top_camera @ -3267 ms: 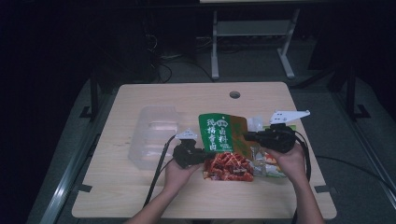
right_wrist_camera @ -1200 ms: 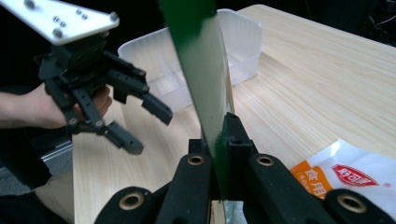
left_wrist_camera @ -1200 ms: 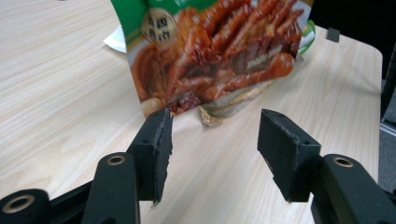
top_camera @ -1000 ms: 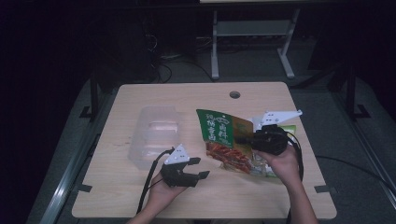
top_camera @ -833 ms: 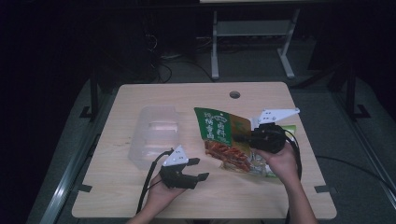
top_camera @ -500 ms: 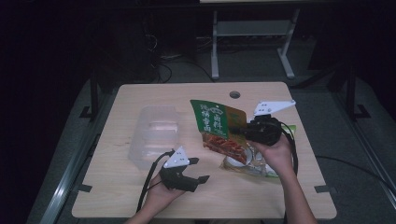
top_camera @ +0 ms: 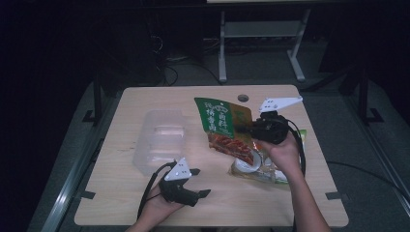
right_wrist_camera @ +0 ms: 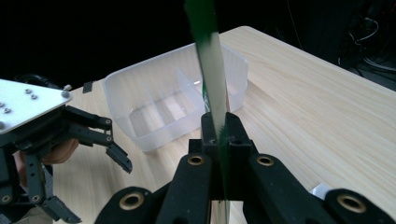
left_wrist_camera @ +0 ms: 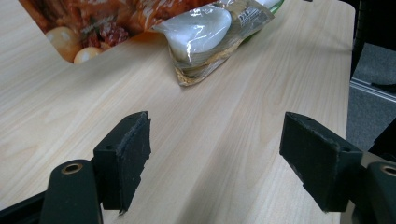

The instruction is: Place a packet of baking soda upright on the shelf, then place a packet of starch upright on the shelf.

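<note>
My right claw (right_wrist_camera: 218,128) is clamped tight on the edge of the green packet (top_camera: 223,121), which I see edge-on between the jaws in the right gripper view. In the high view the packet hangs tilted above the table (top_camera: 145,203), its red printed end (top_camera: 232,146) low, over a clear bag (top_camera: 256,166) that lies on the wood under my right hand (top_camera: 283,150).

My left claw (top_camera: 193,183) is near the table's front edge, well apart from the packet. Its jaws have just been opening and now stand wide, with nothing between them; in the left gripper view I see only bare wood between the pads (left_wrist_camera: 135,149), and beyond them the clear bag (left_wrist_camera: 215,32) and the packet's red corner (left_wrist_camera: 88,23).

The clear tub (top_camera: 162,140) sits on the table to the left of the packet, just beyond my left claw. In the right gripper view the tub (right_wrist_camera: 163,102) shows a divider inside.
</note>
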`<state>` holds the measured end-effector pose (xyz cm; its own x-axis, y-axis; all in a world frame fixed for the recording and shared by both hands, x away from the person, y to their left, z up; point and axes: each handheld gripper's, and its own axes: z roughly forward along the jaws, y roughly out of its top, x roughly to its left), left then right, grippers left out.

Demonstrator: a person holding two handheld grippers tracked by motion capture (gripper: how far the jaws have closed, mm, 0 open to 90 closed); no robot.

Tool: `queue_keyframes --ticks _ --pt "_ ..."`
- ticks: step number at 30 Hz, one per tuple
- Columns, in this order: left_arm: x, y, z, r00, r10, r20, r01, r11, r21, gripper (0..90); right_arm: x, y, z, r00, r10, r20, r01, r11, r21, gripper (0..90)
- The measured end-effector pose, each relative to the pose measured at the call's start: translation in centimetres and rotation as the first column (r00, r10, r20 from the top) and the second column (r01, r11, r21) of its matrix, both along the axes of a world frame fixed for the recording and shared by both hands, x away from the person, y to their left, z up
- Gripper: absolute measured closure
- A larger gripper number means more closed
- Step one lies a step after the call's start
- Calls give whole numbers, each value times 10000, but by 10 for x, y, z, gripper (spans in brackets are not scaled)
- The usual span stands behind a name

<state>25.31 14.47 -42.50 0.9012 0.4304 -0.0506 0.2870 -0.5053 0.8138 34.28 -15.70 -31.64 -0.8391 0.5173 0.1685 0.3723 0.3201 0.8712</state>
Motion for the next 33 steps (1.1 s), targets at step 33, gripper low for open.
queue_keyframes --ticks 33 --pt "4 2 -6 10000 -33 7 34 9999 -161 233 46 53 32 9997 234 -35 -235 9991 -364 897"
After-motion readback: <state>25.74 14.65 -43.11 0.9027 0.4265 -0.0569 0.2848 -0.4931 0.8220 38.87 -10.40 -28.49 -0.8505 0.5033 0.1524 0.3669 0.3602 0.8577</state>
